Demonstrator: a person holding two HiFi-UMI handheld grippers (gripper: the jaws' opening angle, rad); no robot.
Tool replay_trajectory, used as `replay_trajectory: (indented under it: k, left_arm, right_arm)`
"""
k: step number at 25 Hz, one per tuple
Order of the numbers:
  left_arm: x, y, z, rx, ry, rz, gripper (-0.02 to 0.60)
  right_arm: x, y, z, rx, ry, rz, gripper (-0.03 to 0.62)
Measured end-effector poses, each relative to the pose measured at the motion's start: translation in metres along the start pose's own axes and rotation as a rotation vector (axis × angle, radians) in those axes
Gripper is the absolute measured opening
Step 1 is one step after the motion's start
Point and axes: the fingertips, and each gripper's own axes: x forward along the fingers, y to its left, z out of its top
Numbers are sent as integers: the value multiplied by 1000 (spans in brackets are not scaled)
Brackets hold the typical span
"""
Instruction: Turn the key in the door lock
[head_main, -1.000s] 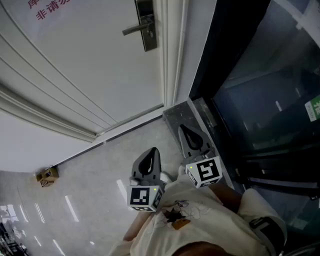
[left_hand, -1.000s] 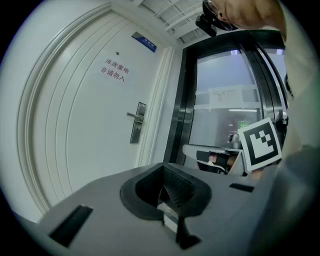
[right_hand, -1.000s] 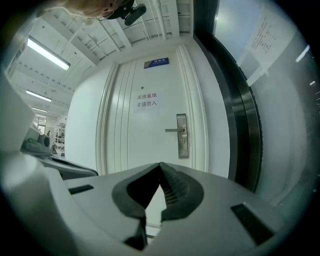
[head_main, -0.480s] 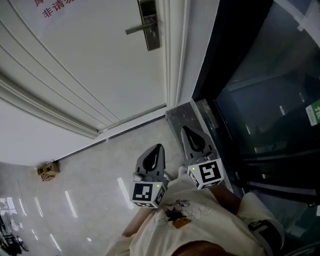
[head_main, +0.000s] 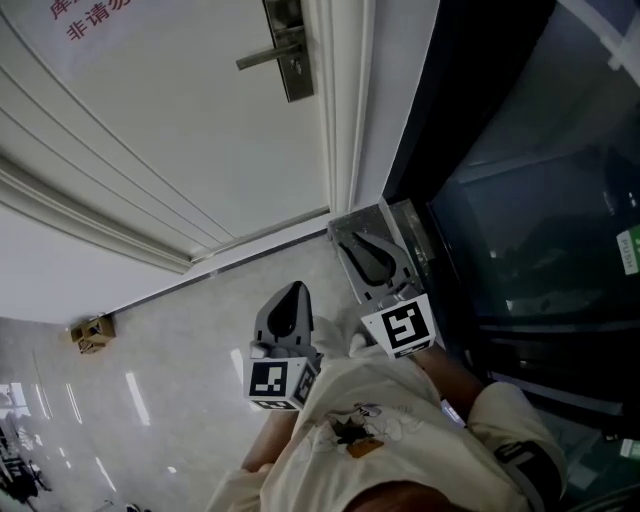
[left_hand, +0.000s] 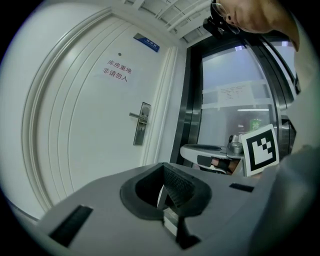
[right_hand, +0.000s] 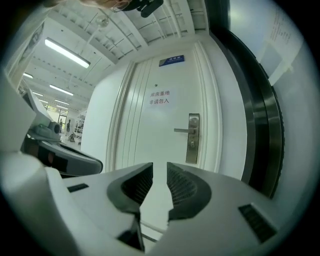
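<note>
The white door (head_main: 170, 130) stands shut, with a steel lock plate (head_main: 290, 55) and lever handle (head_main: 258, 58) on its right side. In the right gripper view the lock plate (right_hand: 193, 131) is straight ahead and far off. It is too small to tell whether a key sits in it. My right gripper (head_main: 352, 248) (right_hand: 160, 167) is low near the door frame; its jaws are opening with nothing between them. My left gripper (head_main: 296, 288) (left_hand: 165, 172) hangs beside it over the floor, shut and empty, and sees the lock plate (left_hand: 141, 123) to its left.
A dark glass wall with a black frame (head_main: 500, 200) runs along the right. A grey stone base (head_main: 372, 222) sits at the foot of the door frame. A small cardboard box (head_main: 90, 333) lies on the glossy floor at the left. Red lettering (head_main: 90, 15) marks the door.
The right gripper's jaws have parted, and its tip has swung left toward the foot of the door frame. The left gripper has shifted slightly left.
</note>
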Motion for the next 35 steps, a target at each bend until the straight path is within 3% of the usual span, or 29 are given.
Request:
replay_trajectory:
  k: [3,8,14,23,26,32,35]
  left_arm:
    - [24,22,8,15,-17,22,6]
    - [85,71,21,-25,16,8,6]
    - [166,122,65,9,-9,-86,6]
    - [228,164,103,41,-29,-171,6]
    - [238,173,103,29,-25,-176,6]
    - [244,184,105,4,-15,-175,6]
    - [246,187,103,-2,-11,-176,6]
  right_arm:
    - [32,-17,9,-52,-32,-15,91]
    - [107,-58,24,-120,-44,-67,91]
    - [203,-107,32,-163,-4,-161,111]
    - [297,-159,46,-246,14,-285,129]
    - [316,-169,46,-348,38,-313,153]
    - [334,-176,52,-691,58,-394,176]
    - [339,-176,54,-812,60,-415,176]
